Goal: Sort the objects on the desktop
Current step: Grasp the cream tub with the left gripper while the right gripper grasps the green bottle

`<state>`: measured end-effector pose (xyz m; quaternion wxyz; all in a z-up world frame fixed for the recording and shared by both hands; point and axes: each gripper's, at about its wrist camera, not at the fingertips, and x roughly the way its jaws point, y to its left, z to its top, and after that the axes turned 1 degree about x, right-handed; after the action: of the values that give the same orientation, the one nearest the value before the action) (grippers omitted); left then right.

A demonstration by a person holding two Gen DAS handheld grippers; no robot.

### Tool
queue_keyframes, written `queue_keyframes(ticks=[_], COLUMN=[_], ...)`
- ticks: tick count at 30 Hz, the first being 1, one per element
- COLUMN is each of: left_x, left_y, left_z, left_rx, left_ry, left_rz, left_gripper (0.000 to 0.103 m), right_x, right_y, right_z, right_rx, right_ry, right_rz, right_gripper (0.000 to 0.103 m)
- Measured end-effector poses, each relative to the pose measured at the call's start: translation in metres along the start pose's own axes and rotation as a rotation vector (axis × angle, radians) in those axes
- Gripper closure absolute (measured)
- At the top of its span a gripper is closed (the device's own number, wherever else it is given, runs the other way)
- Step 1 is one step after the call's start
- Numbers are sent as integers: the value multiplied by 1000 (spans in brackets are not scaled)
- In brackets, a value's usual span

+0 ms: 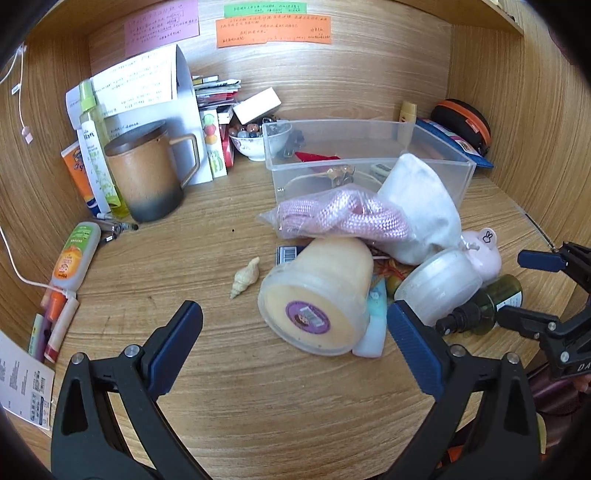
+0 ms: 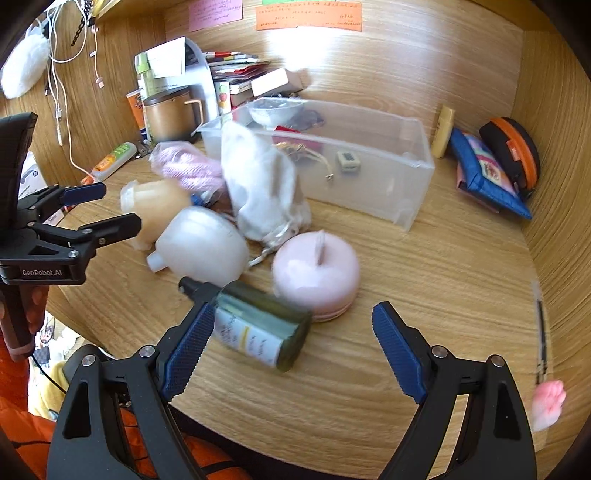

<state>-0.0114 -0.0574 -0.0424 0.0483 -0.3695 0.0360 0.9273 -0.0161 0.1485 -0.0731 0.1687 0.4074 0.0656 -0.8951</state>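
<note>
I am holding my two claws over a messy wooden desk (image 1: pixel 229 406), and both are wide apart with nothing in them. My left claw (image 1: pixel 295 332) is pointing at a big cream tub (image 1: pixel 321 295) lying on its side, close to a little shell (image 1: pixel 245 282). My right claw (image 2: pixel 293 345) is sitting over a dark green spray bottle (image 2: pixel 258 325) that is lying flat, just beside a round pink case (image 2: pixel 317 273). The things I am sorting are in a heap in front of the clear plastic box (image 2: pixel 369 192): a pink rope in a bag (image 1: pixel 332 218), a white cloth pouch (image 1: pixel 417 206) and a white round jar (image 1: pixel 443 284). I am thinking the bottle could roll away if my claw pushes only one side, because it is round and smooth. The pouch and rope bag are leaning on each other and on the box, so pulling one out could make the heap slide. The tub could roll too and bump the shell. I am reading "GenRobot.AI" on my left claw in the right view. The pink and orange notes (image 1: pixel 273 31) on the wall have handwriting, but it is too small for me to read.
</note>
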Motion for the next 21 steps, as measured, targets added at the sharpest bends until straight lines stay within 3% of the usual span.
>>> queue_keyframes(ticks=[21], left_x=[37], left_y=[6], left_z=[2], left_rx=[-52], left_ry=[61], left_rz=[-45], left_gripper=[2], right_x=[24], right_y=[-3], right_z=[-14], right_rx=[109], right_ry=[29], right_rz=[85], right_gripper=[20])
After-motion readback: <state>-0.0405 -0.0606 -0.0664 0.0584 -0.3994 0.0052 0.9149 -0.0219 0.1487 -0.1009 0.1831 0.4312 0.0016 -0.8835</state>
